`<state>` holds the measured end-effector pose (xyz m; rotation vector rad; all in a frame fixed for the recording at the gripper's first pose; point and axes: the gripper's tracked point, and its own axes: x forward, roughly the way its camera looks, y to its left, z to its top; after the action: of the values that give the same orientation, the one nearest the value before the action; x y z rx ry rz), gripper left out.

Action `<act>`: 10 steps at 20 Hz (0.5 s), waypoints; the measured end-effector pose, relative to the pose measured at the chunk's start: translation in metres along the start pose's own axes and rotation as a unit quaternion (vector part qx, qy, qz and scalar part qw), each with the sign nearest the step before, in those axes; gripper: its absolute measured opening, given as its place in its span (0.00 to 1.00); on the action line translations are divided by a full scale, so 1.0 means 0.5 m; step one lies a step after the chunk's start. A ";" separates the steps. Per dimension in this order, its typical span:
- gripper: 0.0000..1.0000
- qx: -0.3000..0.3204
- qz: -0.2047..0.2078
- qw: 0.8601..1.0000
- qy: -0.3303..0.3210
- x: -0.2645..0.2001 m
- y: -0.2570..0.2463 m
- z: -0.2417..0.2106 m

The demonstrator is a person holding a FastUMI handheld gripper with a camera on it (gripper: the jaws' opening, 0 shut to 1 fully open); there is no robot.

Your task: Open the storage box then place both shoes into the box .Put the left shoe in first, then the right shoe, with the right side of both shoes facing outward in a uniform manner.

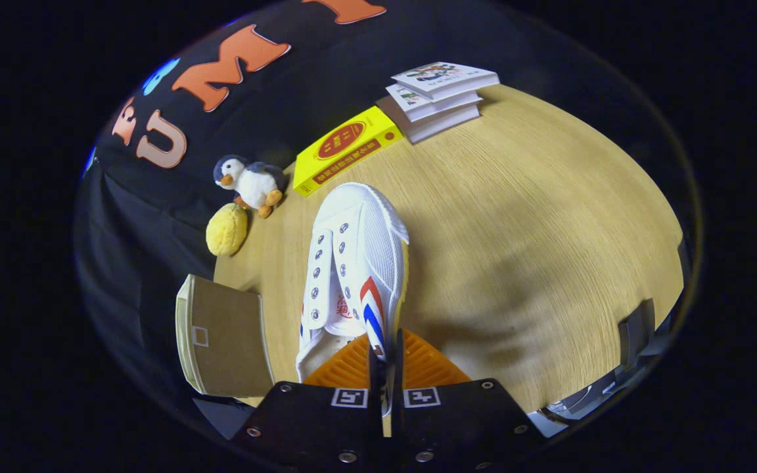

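Note:
A white canvas shoe [352, 263] with red and blue stripes on its side hangs above the wooden table [536, 230], toe pointing away from me. My gripper [385, 358] is shut on the shoe's side wall near the heel opening, the orange fingers [345, 368] pressing from both sides. The storage box [224, 338] sits to the left of the fingers, its brown flap standing up; I cannot see its inside.
A penguin plush [252, 182] and a yellow round toy [227, 229] lie at the table's far left edge. A yellow book [345, 149] and a stack of books [441, 95] lie at the far side. A grey object [638, 328] sits at the right edge.

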<state>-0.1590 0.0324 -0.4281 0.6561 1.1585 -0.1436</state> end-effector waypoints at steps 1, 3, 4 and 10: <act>0.05 -0.008 0.008 1.000 0.000 -0.009 0.031 0.004; 0.05 -0.023 0.024 0.999 0.000 -0.024 0.097 0.009; 0.05 -0.031 0.031 0.999 0.002 -0.029 0.132 0.009; 0.05 -0.091 0.074 0.993 0.017 -0.064 0.347 -0.020</act>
<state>-0.1053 0.1706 -0.3318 0.5818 1.1372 0.0977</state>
